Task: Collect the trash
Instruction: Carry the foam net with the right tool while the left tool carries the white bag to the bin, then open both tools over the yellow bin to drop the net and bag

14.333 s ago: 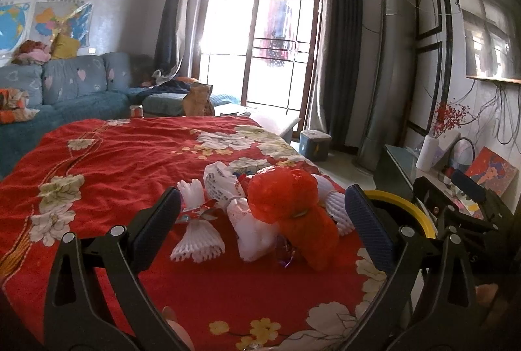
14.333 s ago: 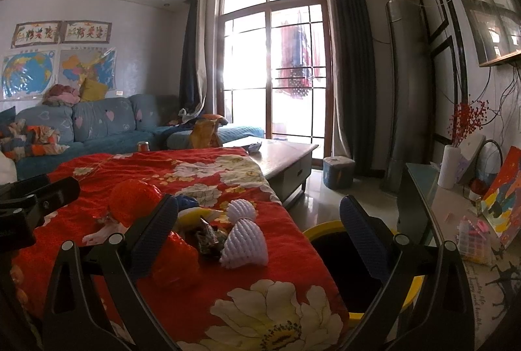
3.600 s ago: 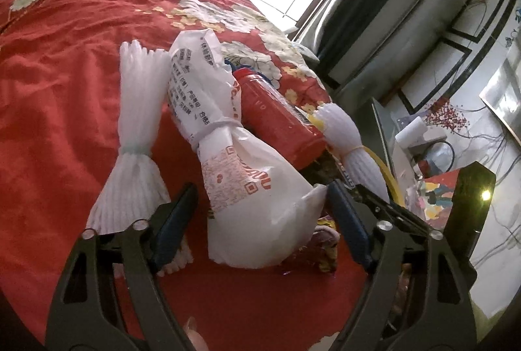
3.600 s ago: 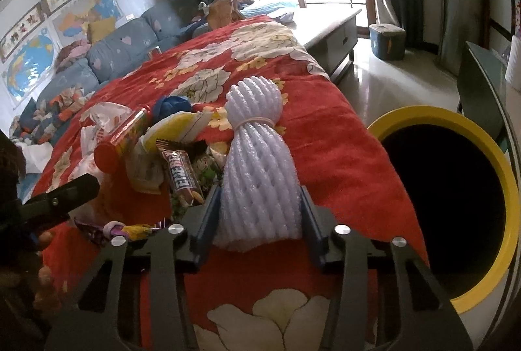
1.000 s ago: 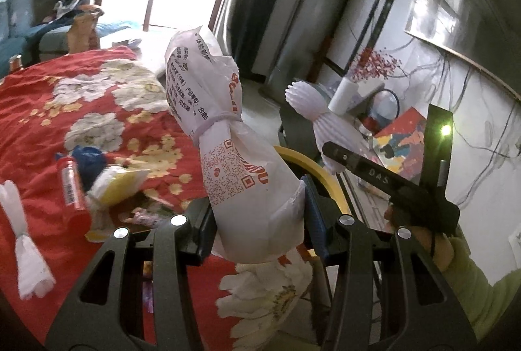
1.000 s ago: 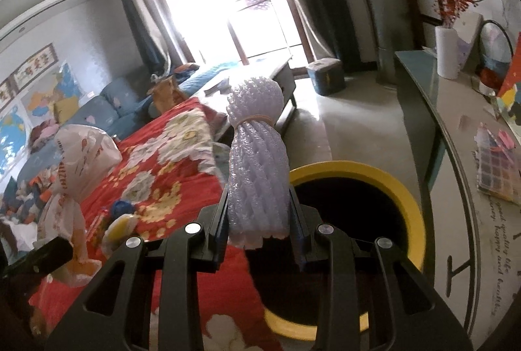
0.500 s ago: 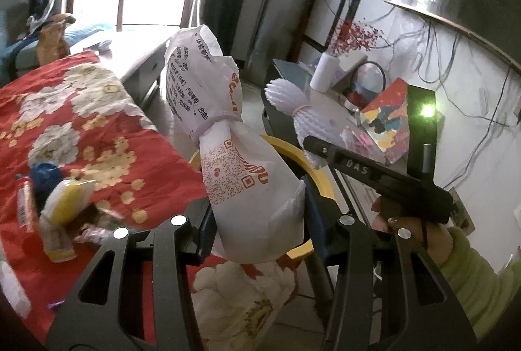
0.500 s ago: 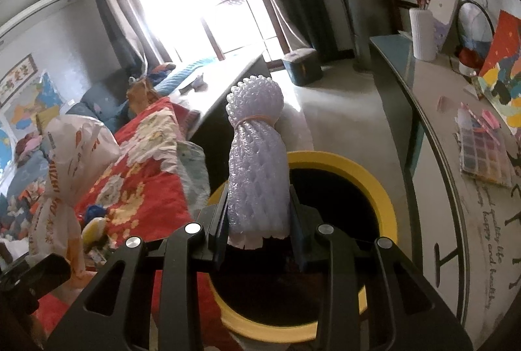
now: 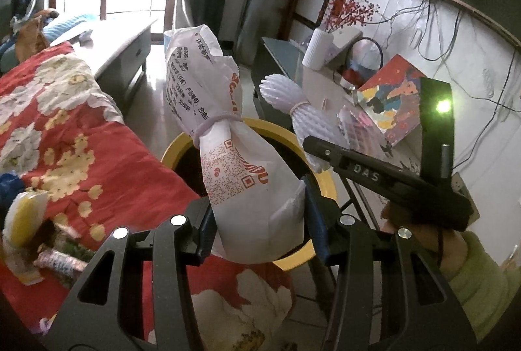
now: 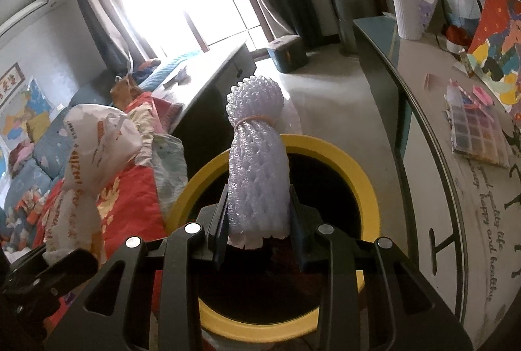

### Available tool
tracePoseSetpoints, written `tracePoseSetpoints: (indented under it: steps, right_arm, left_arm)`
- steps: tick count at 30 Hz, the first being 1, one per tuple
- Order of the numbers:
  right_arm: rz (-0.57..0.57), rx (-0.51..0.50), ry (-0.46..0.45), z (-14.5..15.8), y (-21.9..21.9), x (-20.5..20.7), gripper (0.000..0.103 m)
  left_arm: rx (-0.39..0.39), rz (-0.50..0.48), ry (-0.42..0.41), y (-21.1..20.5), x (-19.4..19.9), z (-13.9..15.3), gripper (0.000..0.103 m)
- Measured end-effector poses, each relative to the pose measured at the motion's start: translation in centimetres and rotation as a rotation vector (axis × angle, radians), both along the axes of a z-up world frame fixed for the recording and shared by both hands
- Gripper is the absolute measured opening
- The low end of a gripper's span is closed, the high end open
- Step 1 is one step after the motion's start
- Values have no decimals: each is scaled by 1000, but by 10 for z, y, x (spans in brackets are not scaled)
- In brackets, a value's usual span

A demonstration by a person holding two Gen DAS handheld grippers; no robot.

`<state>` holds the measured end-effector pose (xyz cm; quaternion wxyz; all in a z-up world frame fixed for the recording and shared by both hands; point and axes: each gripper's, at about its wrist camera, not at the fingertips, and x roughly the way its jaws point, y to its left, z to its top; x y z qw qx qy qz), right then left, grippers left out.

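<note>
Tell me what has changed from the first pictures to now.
Both pieces left the red bedspread: the left gripper took hold of the tied white bag and the right gripper the white foam net, and carried them over the yellow-rimmed bin. Neither is released yet. The other wrappers stayed on the bedspread.

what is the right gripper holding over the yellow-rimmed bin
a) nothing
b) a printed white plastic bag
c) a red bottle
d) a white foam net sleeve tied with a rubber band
d: the right gripper is shut on the white foam net sleeve, banded near its top, above the yellow-rimmed bin; the printed white plastic bag is in the left gripper.
</note>
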<state>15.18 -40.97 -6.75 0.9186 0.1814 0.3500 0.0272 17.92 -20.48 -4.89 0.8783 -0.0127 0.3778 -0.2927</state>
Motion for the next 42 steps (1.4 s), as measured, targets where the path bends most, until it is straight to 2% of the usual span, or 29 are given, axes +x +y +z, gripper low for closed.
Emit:
tracePoseSetpoints:
  steps: [11, 13, 15, 19, 21, 25, 32, 42]
  right_arm:
    - [9, 29, 46, -17, -7, 4, 34]
    - [17, 32, 51, -20, -6, 5, 39]
    - [14, 31, 55, -21, -6, 5, 48]
    - [-6, 37, 53, -21, -8, 4, 57]
    - [-13, 32, 46, -20, -8, 4, 58]
    - [-27, 31, 36, -18, -10, 2, 64]
    - [-20, 26, 12, -11, -3, -2, 68]
    - [24, 3, -31, 6, 16, -7, 68]
  left_arm:
    - [1, -9, 60, -10, 21, -23, 42]
    - [2, -4, 65, -11, 23, -26, 46]
    - [7, 14, 64, -10, 24, -26, 65]
    - [-9, 25, 56, -5, 21, -23, 76]
    - [-14, 36, 43, -1, 19, -20, 85]
    - [-25, 55, 35, 6, 14, -17, 89]
    - [-42, 95, 3, 20, 1, -8, 91]
    - [-48, 200, -72, 49, -12, 14, 92]
